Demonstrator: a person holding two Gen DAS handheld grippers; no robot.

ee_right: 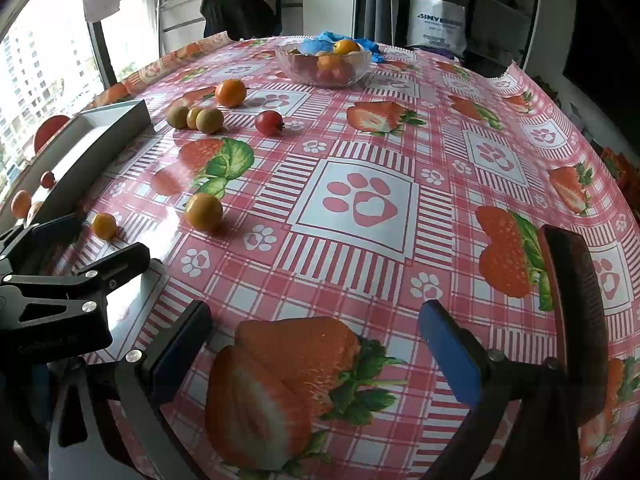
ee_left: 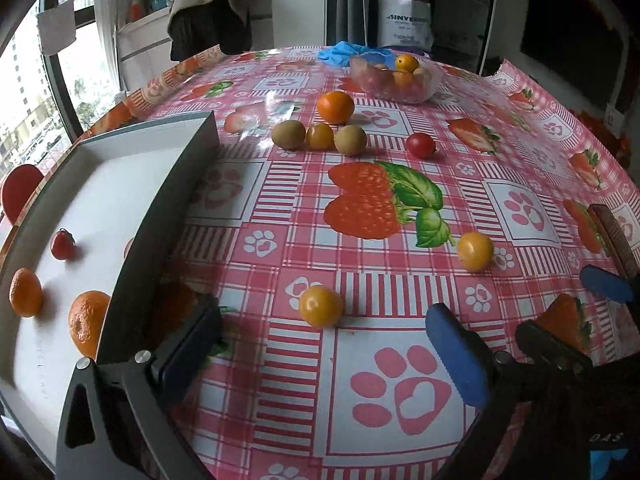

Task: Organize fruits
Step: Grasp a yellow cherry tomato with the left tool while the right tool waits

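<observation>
My left gripper (ee_left: pixel 324 352) is open low over the tablecloth, with nothing between its blue pads. A small yellow fruit (ee_left: pixel 321 306) lies just ahead of the gap, and a second yellow fruit (ee_left: pixel 475 252) sits further right. The white tray (ee_left: pixel 120 184) on the left holds a cherry tomato (ee_left: pixel 62 244) and two tangerines (ee_left: pixel 26 292). My right gripper (ee_right: pixel 318 354) is open over a printed strawberry and holds nothing. Further back lie a tangerine (ee_left: pixel 335 107), two kiwis (ee_left: pixel 289 134), another yellow fruit (ee_left: pixel 320 136) and a cherry tomato (ee_left: pixel 420 145).
A glass bowl (ee_right: pixel 324 64) of mixed fruit stands at the far side, with a blue cloth (ee_right: pixel 320 45) behind it. The tray's grey wall (ee_left: pixel 168 216) rises beside my left finger. A dark curved chair back (ee_right: pixel 576 300) stands at the table's right edge. A window is on the left.
</observation>
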